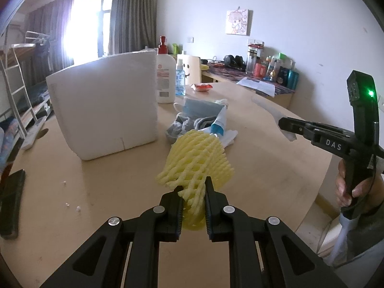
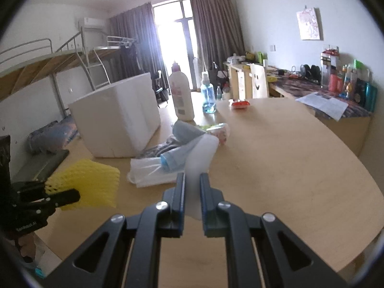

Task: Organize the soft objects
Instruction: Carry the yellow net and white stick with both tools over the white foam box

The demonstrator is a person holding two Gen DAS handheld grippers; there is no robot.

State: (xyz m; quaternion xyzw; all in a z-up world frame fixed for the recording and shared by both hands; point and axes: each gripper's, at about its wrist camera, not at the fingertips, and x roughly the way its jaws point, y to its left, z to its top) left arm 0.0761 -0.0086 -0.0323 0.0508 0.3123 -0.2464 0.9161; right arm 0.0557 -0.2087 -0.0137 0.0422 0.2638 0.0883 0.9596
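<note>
My left gripper [image 1: 193, 185] is shut on a yellow foam net sleeve [image 1: 196, 158] and holds it just above the round wooden table [image 1: 276, 163]. The right wrist view shows this gripper [image 2: 72, 195] and the net [image 2: 88, 180] low on the left. My right gripper [image 2: 192, 176] is shut on a pale, translucent soft sheet [image 2: 201, 156], lifted off the table. In the left wrist view it [image 1: 283, 123] comes in from the right with the sheet [image 1: 268, 110] sticking out. A pile of soft things [image 1: 199, 120] lies between them: grey socks [image 2: 156, 150], a blue mask [image 2: 184, 129], a blue-capped tube [image 2: 172, 158] and a white bag [image 2: 148, 171].
A white foam box [image 1: 103, 105] stands open-topped left of the pile. Behind it are a lotion bottle [image 1: 165, 79], a blue spray bottle [image 1: 180, 79] and a red packet [image 1: 201, 87]. A dark flat device [image 1: 10, 201] lies at the table's left edge. A cluttered desk [image 1: 264, 76] runs along the wall.
</note>
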